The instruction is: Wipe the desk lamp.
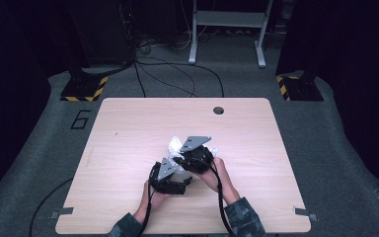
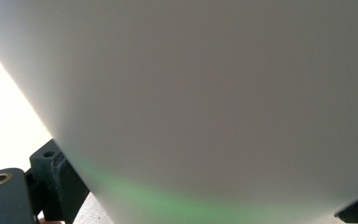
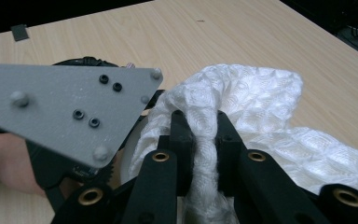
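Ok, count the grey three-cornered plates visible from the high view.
2. One plate tops the right hand-held gripper at the table's middle; the other plate tops the left hand-held gripper, just nearer the person. None looks hidden.

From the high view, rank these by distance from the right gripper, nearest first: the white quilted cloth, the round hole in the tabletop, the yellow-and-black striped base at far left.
1. White quilted cloth: pinched in the right gripper at mid-table.
2. Round hole: beyond it, near the wooden table's far edge.
3. Yellow-and-black striped base: on the floor, far left, past the table.
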`<state>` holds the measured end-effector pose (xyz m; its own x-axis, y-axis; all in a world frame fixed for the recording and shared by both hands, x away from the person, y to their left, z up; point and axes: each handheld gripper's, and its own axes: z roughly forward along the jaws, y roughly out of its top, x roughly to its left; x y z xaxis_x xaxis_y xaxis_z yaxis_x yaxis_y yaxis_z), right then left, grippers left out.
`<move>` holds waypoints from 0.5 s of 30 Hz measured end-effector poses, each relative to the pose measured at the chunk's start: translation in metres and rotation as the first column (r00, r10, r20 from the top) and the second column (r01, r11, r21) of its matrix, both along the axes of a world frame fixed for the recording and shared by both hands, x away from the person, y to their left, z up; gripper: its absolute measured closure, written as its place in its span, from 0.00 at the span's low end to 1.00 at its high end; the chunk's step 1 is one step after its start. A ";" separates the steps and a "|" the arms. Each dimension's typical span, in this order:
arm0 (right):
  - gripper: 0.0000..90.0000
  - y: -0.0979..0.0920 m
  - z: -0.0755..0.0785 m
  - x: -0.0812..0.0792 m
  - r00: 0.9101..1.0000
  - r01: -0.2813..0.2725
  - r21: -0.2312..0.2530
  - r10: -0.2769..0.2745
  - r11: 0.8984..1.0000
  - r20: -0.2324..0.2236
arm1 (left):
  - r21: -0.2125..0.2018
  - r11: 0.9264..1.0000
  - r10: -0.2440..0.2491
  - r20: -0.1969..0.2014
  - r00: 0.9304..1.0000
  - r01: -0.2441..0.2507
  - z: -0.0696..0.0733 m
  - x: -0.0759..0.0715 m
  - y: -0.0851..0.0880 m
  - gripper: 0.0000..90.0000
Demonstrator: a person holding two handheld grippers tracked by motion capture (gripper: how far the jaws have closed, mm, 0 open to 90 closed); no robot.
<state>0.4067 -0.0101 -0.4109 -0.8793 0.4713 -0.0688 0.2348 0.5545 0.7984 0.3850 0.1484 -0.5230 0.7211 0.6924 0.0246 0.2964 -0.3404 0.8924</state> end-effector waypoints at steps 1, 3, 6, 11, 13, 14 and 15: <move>0.91 -0.001 0.000 -0.001 1.000 0.004 0.004 -0.004 1.000 -0.005 | -0.003 1.000 -0.001 -0.003 1.000 0.001 0.000 0.000 0.000 0.08; 0.91 -0.004 -0.001 -0.004 1.000 0.007 0.019 -0.006 1.000 -0.013 | -0.006 1.000 0.000 -0.007 1.000 0.000 0.000 0.000 0.000 0.08; 0.91 -0.007 -0.001 -0.007 1.000 0.012 0.029 -0.012 1.000 -0.017 | -0.009 1.000 -0.004 -0.012 1.000 0.004 0.000 -0.001 -0.001 0.08; 0.91 -0.011 -0.002 -0.010 1.000 0.018 0.044 -0.017 0.999 -0.012 | -0.001 1.000 -0.002 -0.004 1.000 0.002 0.000 0.000 0.000 0.08; 0.91 -0.014 -0.002 -0.012 1.000 0.022 0.042 -0.022 0.999 -0.011 | -0.008 1.000 -0.001 -0.009 1.000 0.001 0.000 -0.001 -0.001 0.08; 0.91 -0.015 -0.002 -0.012 1.000 0.021 0.046 -0.021 0.999 -0.003 | -0.005 1.000 -0.002 -0.010 1.000 0.002 0.000 -0.001 -0.001 0.08; 0.91 -0.017 -0.002 -0.014 1.000 0.028 0.052 -0.028 0.998 -0.003 | -0.003 1.000 -0.004 -0.010 1.000 0.004 0.000 -0.001 0.000 0.08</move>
